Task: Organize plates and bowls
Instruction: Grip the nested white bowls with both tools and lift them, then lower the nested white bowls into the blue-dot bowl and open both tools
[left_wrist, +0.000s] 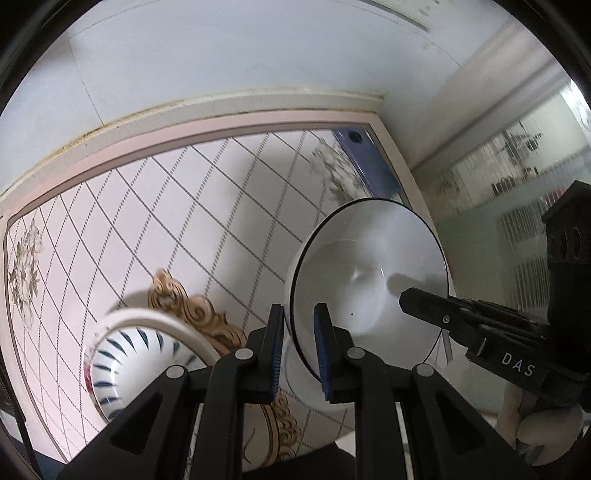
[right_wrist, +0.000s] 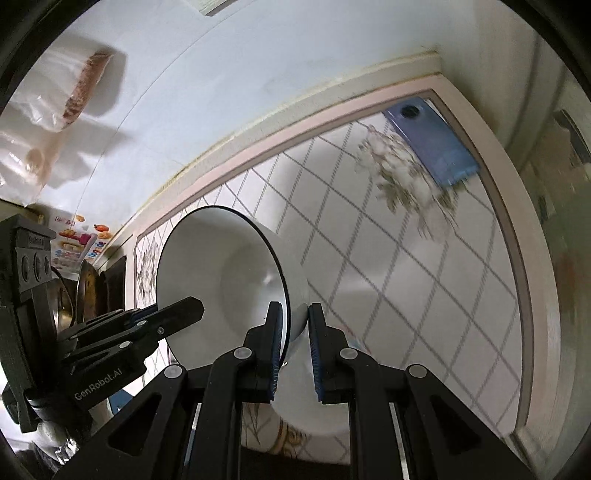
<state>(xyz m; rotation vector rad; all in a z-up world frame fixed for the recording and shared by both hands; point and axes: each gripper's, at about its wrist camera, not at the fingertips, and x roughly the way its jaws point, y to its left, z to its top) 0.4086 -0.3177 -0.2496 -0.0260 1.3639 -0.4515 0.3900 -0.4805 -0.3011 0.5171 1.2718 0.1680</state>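
Observation:
A white bowl with a thin dark rim (left_wrist: 369, 277) is held tilted on edge above the tiled table, between both grippers. My left gripper (left_wrist: 299, 332) is shut on its rim at the near left side. My right gripper (right_wrist: 293, 332) is shut on the opposite rim; the same bowl (right_wrist: 221, 280) shows in its view. The right gripper's fingers (left_wrist: 424, 301) appear at the right in the left wrist view. A second bowl with blue stripes (left_wrist: 140, 350) lies on a gold-patterned plate (left_wrist: 192, 310) below left.
The table (left_wrist: 147, 206) has a white tile top with a diamond grid and a pale raised border. A blue phone (right_wrist: 432, 144) lies at its far corner. A white wall stands behind. A plastic bag (right_wrist: 55, 110) hangs at left in the right wrist view.

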